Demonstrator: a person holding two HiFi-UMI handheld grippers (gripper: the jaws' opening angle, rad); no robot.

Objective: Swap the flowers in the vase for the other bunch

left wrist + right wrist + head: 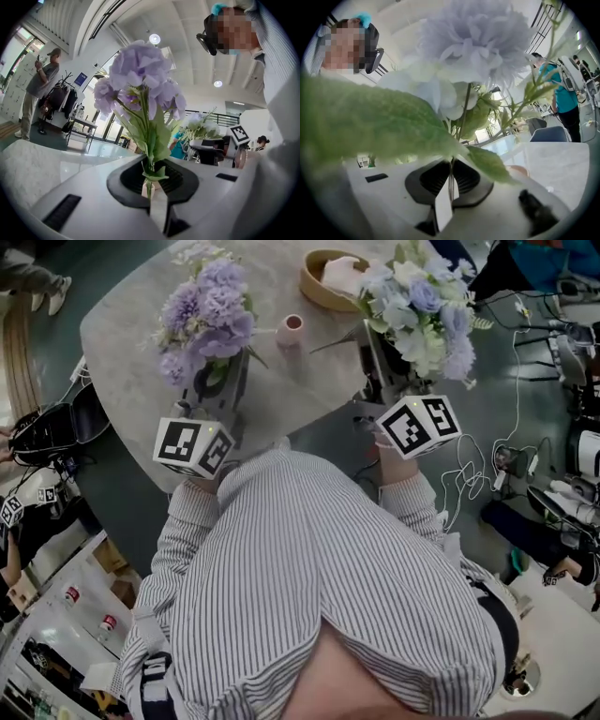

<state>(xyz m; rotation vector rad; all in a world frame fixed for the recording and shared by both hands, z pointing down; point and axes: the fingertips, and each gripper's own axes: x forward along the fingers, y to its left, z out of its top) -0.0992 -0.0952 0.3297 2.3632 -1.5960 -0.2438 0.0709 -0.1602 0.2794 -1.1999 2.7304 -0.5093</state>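
A small pink vase (292, 331) stands empty on the grey table (131, 362), between my two grippers. My left gripper (217, 382) is shut on the stems of a purple flower bunch (206, 320), held upright left of the vase. In the left gripper view the purple bunch (140, 84) rises from the closed jaws of the left gripper (152, 187). My right gripper (384, 371) is shut on the stems of a pale blue and white bunch (422, 310), right of the vase. That pale bunch (473, 42) fills the right gripper view above the right gripper (451, 185).
A wooden bowl (328, 277) with a pale cloth in it sits at the table's far side behind the vase. The table's rounded edge runs close in front of the person's striped shirt (319, 596). Cables (487, 465) lie on the floor at right, a black bag (47, 432) at left.
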